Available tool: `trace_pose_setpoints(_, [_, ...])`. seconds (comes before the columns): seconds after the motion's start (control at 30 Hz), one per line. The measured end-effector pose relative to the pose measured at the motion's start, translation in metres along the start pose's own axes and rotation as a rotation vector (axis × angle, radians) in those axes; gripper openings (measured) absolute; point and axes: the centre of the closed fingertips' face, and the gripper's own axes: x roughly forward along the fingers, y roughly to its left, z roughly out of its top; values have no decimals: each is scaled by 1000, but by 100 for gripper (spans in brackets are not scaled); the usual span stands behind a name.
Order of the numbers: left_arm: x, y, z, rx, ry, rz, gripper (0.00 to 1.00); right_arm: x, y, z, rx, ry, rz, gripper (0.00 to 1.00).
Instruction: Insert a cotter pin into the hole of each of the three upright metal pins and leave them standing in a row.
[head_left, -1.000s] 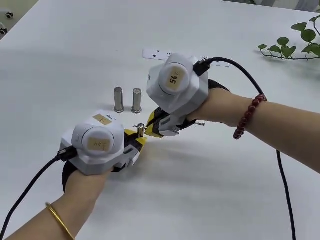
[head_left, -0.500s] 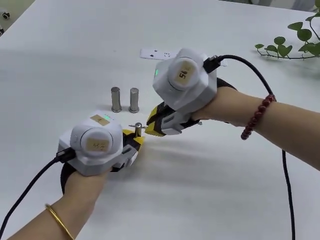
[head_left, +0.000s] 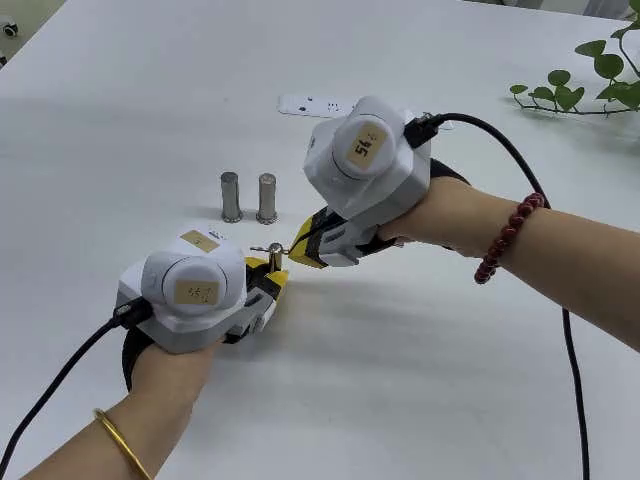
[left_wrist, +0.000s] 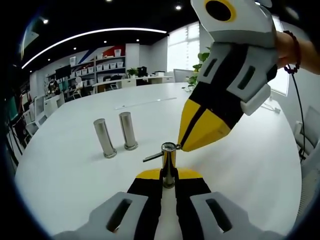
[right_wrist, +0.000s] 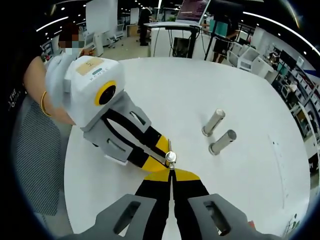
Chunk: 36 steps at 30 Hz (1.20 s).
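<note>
- Left gripper (head_left: 270, 282): jaws drawn in narrow and clamped on the lower shank of the held metal pin (left_wrist: 168, 170), keeping it upright. Its foot is hidden between the jaws, so I can't tell if it touches the white table (head_left: 150, 120).
- Beyond the left gripper's tips and a little to their left stand the left bare pin (head_left: 231, 196) and the right bare pin (head_left: 267, 197), side by side and well clear of both grippers. No cotter pin shows in either.
- Cotter pin (left_wrist: 152, 157): it's through the hole near the held pin's top, with its end poking out on the side away from the right gripper.
- Right gripper (head_left: 298, 251): jaws pinched almost together on the cotter pin's near end, tips right up against the held pin's head.
- Progress, by my read: the first pin is nearly done. Two remain, then the row.
</note>
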Motion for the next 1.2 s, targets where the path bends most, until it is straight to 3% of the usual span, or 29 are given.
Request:
trace_pose_setpoints(0.3, [1,0,0,-1,-3,-1,6,-1,0,-5,28,-17,-12,1])
trace_pose_setpoints(0.43, [1,1,1,6,-6,3,6,-4,-5,-7,96,-43,-48,6])
trace_pose_setpoints(0.57, [3,3,2,21,-5,0,5,-10,-16,-6,246,-133,-93,9])
trace_pose_setpoints(0.67, [4,6,3,13,-2,3,5,-14,-25,-7,308,-173,-116,11])
trace_pose_setpoints(0.97, [4,16,6,-12,-7,6,5,-21,-29,-18,403,-195,-144,13])
trace_pose_setpoints(1.2, [3,22,2,-11,13,16,6,-18,-29,-22,436,-199,-150,14])
